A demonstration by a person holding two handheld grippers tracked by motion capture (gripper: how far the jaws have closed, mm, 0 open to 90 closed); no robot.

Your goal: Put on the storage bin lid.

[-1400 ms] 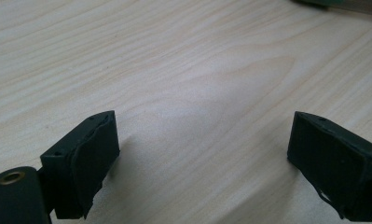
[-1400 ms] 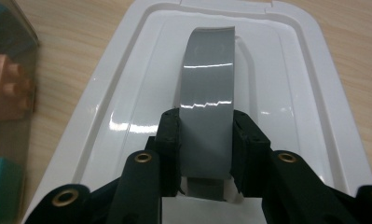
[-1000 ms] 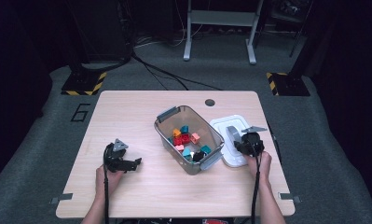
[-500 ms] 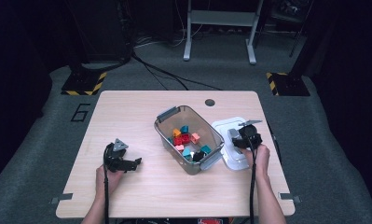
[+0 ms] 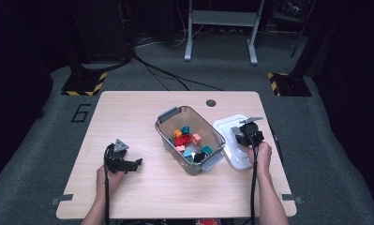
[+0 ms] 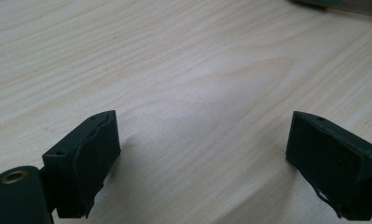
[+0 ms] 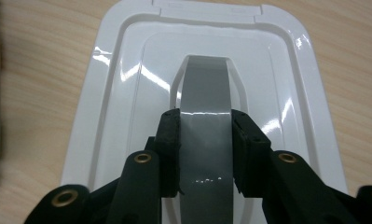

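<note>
Clear bin [image 5: 168, 123] held colored blocks [image 5: 189, 140]; R gripper [image 7: 205, 140] pinched handle [image 7: 205, 93] of white lid [image 7: 104, 93]; L gripper [image 6: 202, 154] spread wide w/ nothing between.

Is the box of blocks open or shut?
Open: the box has no cover; its white lid lies beside it on the table.

My high view: table [image 5: 128, 117] evenly lit from above, surroundings near black, picture soft and grainy. Left gripper view: wood bright, soft shadows beside pads [image 6: 97, 154], far corner blurred. Right gripper view: I see glare streaks on white lid [image 7: 127, 60]; left edge smeared, out of focus.
</note>
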